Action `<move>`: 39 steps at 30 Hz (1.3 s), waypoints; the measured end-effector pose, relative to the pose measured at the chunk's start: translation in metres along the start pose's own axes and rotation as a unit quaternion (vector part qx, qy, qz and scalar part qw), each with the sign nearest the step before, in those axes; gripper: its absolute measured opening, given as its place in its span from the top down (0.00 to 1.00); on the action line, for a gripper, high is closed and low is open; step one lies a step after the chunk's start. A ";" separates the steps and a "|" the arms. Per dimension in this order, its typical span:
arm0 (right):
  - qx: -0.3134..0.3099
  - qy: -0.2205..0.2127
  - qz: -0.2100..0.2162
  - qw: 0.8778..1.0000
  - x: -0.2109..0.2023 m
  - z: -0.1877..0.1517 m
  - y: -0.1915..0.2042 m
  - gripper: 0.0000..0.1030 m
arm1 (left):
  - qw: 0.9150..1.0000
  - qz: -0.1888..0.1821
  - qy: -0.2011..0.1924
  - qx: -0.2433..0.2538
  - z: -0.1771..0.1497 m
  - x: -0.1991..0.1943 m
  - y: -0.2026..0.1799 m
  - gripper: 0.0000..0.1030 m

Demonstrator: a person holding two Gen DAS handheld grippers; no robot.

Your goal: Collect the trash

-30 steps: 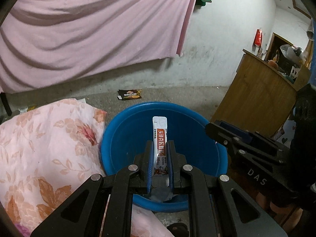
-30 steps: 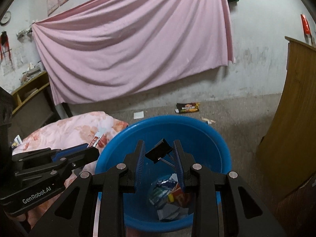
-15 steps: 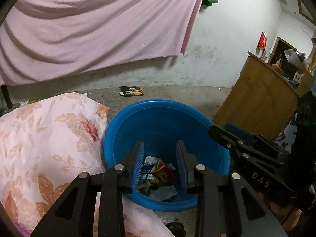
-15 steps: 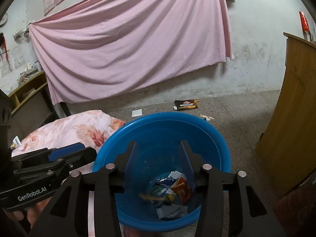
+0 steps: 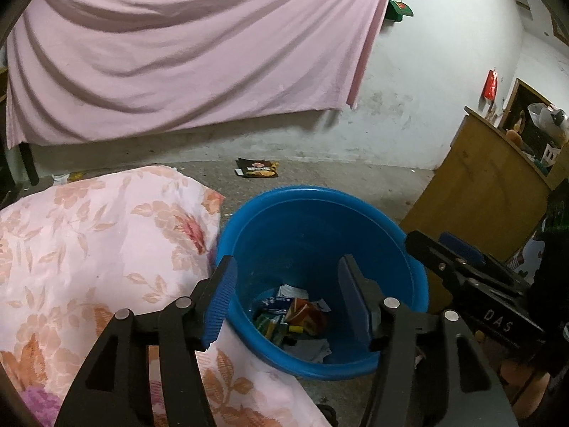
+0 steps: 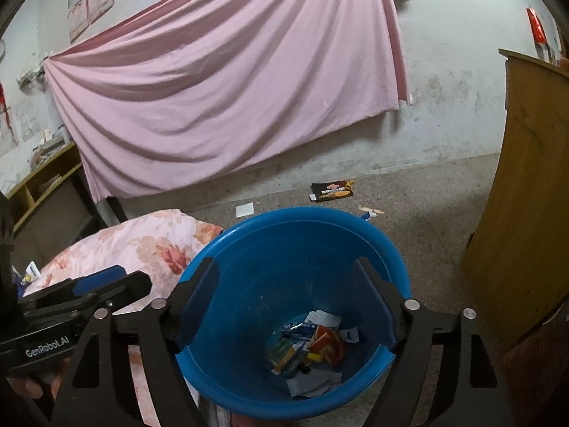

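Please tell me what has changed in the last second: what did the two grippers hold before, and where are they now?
The left gripper let go of a sachet and the right gripper let go of a black binder clip; both now stand wide open and empty above the blue bucket. The trash pile lies at its bottom. The bucket, floral pillow and snack packet on the floor stayed put.

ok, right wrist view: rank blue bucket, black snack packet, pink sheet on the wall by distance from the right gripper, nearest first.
1. Blue bucket: directly beneath the open right gripper, trash pile at its bottom.
2. Black snack packet: on the floor beyond the bucket's far rim, slightly right.
3. Pink sheet: hung on the back wall, farthest.
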State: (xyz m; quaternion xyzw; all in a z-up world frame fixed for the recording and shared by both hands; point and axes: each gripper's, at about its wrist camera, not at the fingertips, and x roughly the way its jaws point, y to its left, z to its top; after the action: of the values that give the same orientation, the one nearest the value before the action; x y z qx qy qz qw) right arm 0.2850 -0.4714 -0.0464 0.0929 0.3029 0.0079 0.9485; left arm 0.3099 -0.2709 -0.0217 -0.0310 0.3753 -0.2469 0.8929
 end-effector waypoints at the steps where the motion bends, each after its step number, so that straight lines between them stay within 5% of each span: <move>1: 0.002 -0.001 0.000 1.000 -0.001 0.001 -0.001 0.24 | 1.000 0.006 -0.001 0.001 0.000 -0.002 0.001 0.48; 9: 0.005 -0.021 0.003 1.000 -0.010 0.003 0.007 0.19 | 0.999 0.030 -0.019 -0.007 -0.002 -0.017 0.009 0.30; 14: -0.001 -0.039 0.007 0.999 -0.021 0.003 0.015 0.14 | 0.998 0.053 -0.040 -0.015 -0.001 -0.037 0.017 0.28; 17: -0.004 -0.054 0.009 0.998 -0.031 0.002 0.020 0.01 | 0.996 0.053 -0.062 -0.030 -0.003 -0.056 0.024 0.06; 28: -0.044 -0.126 0.016 0.991 -0.082 -0.004 0.069 0.00 | 0.984 0.072 -0.153 -0.052 -0.017 -0.138 0.046 0.06; 39: -0.054 -0.181 0.048 0.981 -0.140 -0.023 0.108 0.00 | 0.973 0.113 -0.195 -0.052 -0.053 -0.210 0.060 0.03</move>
State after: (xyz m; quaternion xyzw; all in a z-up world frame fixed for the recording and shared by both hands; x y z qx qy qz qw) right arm 0.1619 -0.3710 0.0355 0.0559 0.1208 0.0529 0.9897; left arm 0.1732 -0.1139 0.0630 -0.0824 0.2069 -0.1137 0.9682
